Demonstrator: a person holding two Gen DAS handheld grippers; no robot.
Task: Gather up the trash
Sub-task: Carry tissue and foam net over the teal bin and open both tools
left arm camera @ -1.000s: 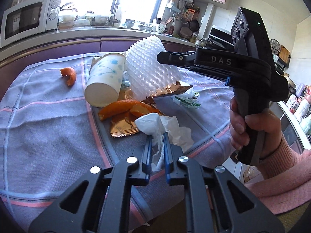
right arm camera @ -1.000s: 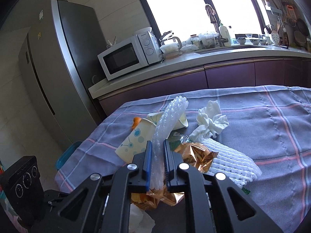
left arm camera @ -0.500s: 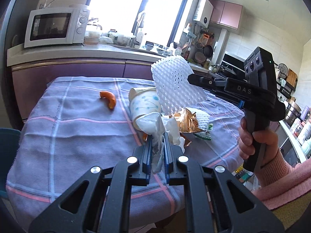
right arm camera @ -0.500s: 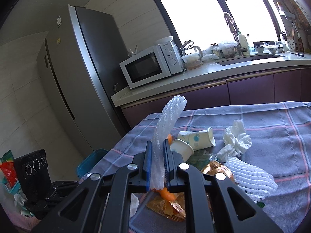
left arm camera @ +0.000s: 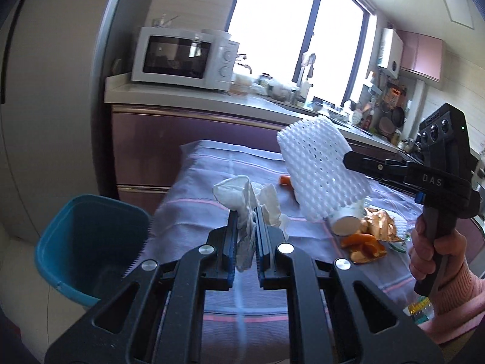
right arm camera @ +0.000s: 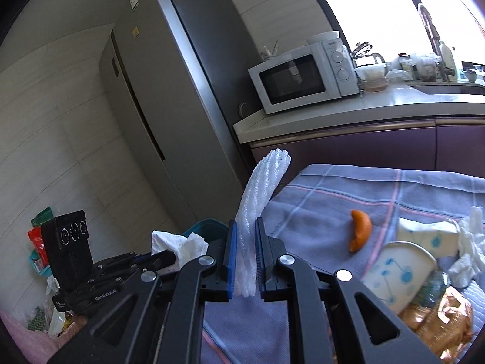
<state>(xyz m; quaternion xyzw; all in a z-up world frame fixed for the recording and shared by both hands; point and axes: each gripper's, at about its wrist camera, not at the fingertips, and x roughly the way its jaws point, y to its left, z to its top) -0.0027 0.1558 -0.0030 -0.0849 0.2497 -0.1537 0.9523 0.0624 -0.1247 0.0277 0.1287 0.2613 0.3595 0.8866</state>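
My left gripper is shut on a crumpled white tissue and holds it in the air near the table's left end. A blue bin stands on the floor below and to its left. My right gripper is shut on a white foam fruit net, which also shows in the left wrist view. The left gripper with the tissue shows in the right wrist view, over the blue bin. On the table lie paper cups, orange peel, gold wrappers and another tissue.
The table wears a purple checked cloth. A purple counter with a white microwave runs behind it. A tall grey fridge stands left. Bags and packets lie on the floor.
Both grippers have lifted off the trash pile and swung left toward the table's end with their loads. The blue bin has come into view beside the table.
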